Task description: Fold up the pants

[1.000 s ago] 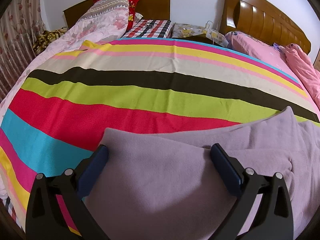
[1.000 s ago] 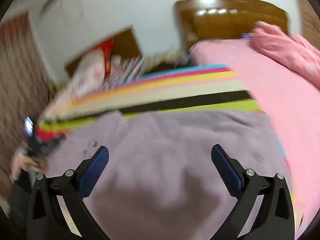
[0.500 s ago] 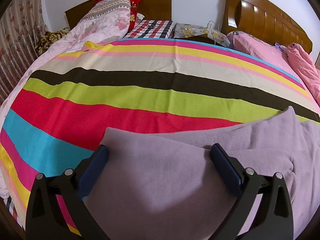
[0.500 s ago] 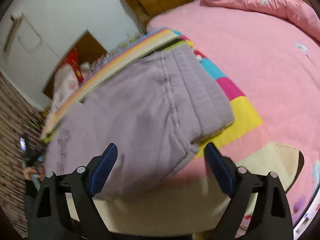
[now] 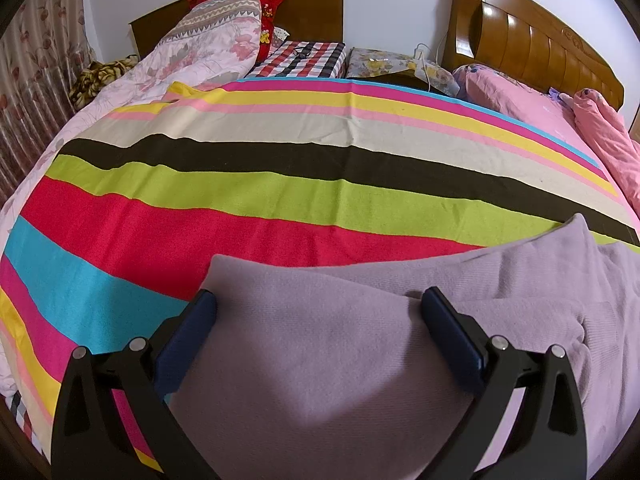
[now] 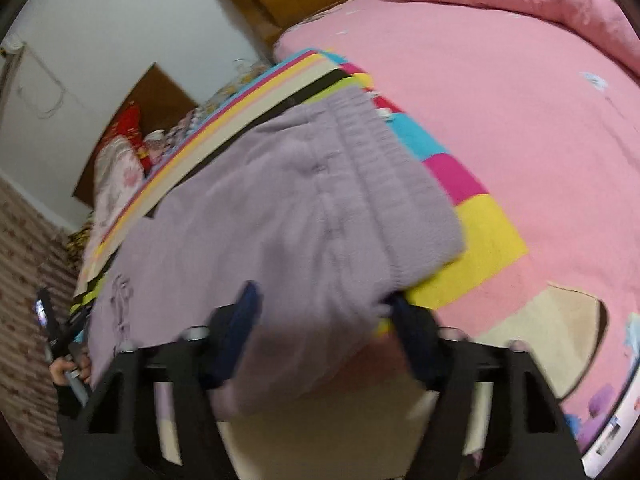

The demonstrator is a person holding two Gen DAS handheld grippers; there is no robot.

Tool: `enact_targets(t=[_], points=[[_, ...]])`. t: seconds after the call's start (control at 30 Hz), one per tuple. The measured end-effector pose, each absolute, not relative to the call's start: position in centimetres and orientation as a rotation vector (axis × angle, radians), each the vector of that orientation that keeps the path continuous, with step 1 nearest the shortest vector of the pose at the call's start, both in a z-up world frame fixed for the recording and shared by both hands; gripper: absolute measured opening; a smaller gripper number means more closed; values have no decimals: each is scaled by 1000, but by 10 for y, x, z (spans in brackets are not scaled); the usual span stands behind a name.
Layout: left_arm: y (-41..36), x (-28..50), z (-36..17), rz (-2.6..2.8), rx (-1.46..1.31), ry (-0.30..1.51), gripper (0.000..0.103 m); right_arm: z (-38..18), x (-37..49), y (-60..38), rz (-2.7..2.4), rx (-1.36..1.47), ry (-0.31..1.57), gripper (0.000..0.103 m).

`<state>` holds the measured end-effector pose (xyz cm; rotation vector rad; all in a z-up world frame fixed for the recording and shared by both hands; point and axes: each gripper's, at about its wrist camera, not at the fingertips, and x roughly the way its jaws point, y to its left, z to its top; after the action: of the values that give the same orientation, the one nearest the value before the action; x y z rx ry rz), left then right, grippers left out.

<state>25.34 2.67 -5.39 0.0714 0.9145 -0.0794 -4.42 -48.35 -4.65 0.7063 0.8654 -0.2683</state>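
Lilac knitted pants, one pair, lie on the striped multicoloured blanket, long axis along its stripes, waistband toward the right gripper. Its jaws, angled down, are closing around the waistband corner. The left gripper, angled down, stands apart over the pants.

Home bedroom — two beds; wooden headboard; pillows.
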Motion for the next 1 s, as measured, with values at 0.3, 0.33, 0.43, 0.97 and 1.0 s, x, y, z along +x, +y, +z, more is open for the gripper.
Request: enact_targets(t=[0.3, 0.33, 0.43, 0.97, 1.0], points=[[27, 253, -54, -80, 71, 915, 102, -82, -84, -512, -67, 1135, 497, 33], [27, 254, -54, -80, 72, 915, 102, -82, -84, -511, -64, 1155, 466, 32], [27, 254, -54, -80, 72, 915, 102, -63, -83, -504, -55, 1150, 368, 28], [136, 181, 24, -148, -338, 637, 101, 94, 70, -123, 211, -209, 519, 27], [149, 173, 27, -140, -351, 635, 101, 75, 72, -92, 239, -308, 559, 27]])
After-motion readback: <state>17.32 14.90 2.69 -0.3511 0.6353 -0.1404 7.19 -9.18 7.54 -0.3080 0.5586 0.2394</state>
